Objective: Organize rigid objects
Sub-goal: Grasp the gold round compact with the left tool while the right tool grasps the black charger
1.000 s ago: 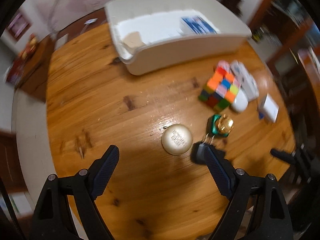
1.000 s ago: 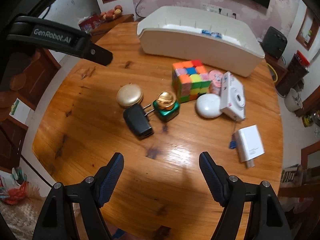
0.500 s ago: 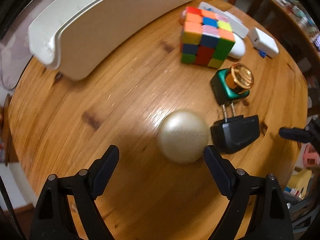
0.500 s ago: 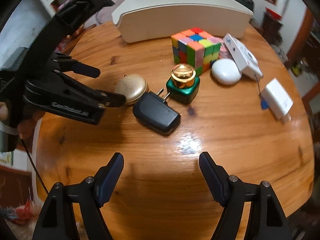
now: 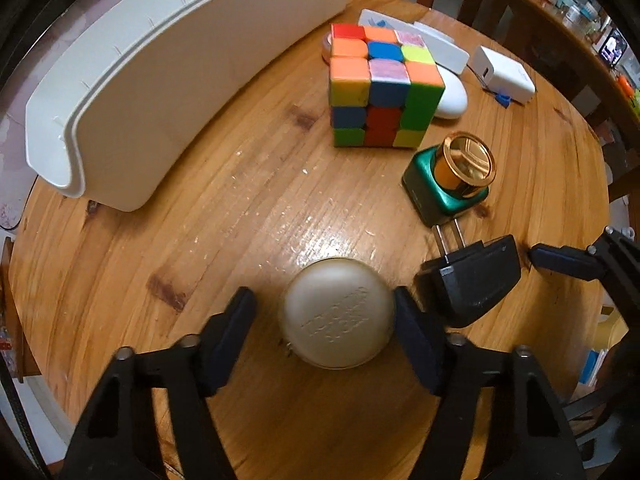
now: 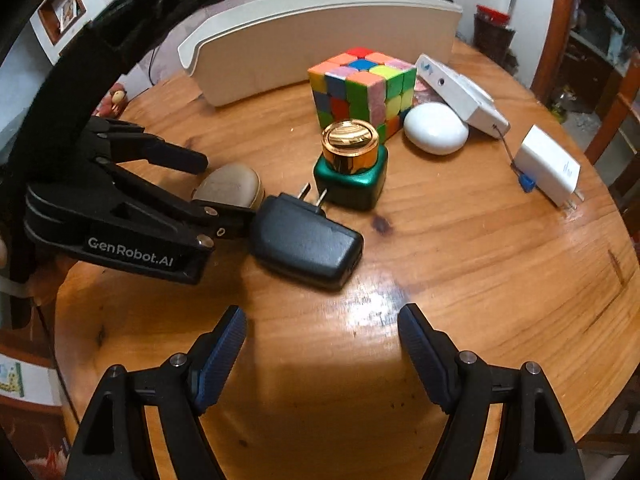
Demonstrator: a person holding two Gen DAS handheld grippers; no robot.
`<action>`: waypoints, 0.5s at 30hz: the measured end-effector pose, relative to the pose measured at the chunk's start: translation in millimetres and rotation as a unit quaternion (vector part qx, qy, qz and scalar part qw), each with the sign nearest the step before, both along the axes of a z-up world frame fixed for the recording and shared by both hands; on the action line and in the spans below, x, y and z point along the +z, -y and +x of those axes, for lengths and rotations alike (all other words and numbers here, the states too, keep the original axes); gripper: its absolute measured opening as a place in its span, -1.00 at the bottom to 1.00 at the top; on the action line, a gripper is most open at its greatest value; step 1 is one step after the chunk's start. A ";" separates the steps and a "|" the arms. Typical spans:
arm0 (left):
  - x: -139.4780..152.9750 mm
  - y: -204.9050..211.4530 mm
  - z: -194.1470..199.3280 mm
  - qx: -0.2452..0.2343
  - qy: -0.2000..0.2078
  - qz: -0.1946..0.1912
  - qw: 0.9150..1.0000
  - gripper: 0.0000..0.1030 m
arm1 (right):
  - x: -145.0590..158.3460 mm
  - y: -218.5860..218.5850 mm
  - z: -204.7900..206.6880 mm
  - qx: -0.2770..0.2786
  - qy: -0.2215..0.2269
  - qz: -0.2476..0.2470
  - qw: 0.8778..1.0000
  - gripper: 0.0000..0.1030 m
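Round wooden worktop (image 5: pixel 248 208) carries one long white bin (image 5: pixel 172 92) at the far side and a cluster of loose items in front of it.

Count: one colour cube (image 5: pixel 380 88), one green bottle with gold cap (image 5: pixel 452 180), one black plug adapter (image 5: pixel 476 276) with two prongs pointing at the bottle, one round cream case (image 5: pixel 340 320), one white oval case (image 6: pixel 436 128), one white instant camera (image 6: pixel 460 92), one white charger block (image 6: pixel 548 168), one pink item half hidden behind the cube, can't tell what it is.

Left tool (image 5: pixel 324 332) points steeply down over the cream case. Jaws closing, case sits between them on the worktop. The finger on the adapter's side is at the case edge; the other finger has a visible gap to it, so not gripped yet.

Right tool (image 6: pixel 320 344) hangs over bare worktop just short of the black adapter. Jaws opening slightly, nothing between them, holds nothing.

Right wrist view shows the left tool from the side, straddling the cream case (image 6: pixel 230 184), one finger just beside the adapter (image 6: pixel 308 244). Adapter prongs reach nearly to the green bottle (image 6: pixel 352 172). Cube (image 6: pixel 360 88) stands behind the bottle, close to the bin (image 6: pixel 312 48). All loose items are outside the bin.
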State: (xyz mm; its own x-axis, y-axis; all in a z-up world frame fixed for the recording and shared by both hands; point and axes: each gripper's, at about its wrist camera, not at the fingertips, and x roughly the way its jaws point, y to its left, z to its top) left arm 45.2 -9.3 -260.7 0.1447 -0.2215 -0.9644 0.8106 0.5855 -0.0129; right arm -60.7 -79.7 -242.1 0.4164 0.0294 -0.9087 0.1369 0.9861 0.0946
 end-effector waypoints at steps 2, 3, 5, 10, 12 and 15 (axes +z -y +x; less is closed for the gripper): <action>2.3 1.2 -2.7 0.003 0.004 -0.003 1.000 0.14 | -0.2 -8.4 -1.1 -0.003 0.007 -0.012 1.000 0.58; 2.7 1.7 -4.3 0.005 0.003 -0.005 1.000 0.14 | -1.0 -9.9 -0.5 -0.004 0.009 -0.016 1.000 0.58; 4.8 -0.6 -0.8 0.013 0.006 -0.005 1.000 0.14 | -2.1 -14.9 0.7 -0.013 0.012 -0.029 0.999 0.58; 10.1 -27.7 10.7 0.072 -0.006 -0.014 0.997 0.14 | -4.6 -23.4 4.9 -0.067 0.016 -0.051 0.996 0.58; 14.1 -39.0 13.2 0.099 -0.009 -0.023 0.995 0.14 | -5.5 -27.3 8.0 -0.093 0.014 -0.064 0.993 0.58; 22.7 -58.8 14.4 0.126 -0.011 -0.034 0.991 0.14 | -5.9 -32.5 15.7 -0.124 0.018 -0.067 0.990 0.62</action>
State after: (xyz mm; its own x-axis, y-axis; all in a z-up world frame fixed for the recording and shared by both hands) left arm 59.5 49.5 -238.0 0.1823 -0.2450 -0.9522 0.6372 0.7670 -0.0753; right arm -45.0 -47.2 -248.0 0.4278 -0.1978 -0.8819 0.3745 0.9269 -0.0262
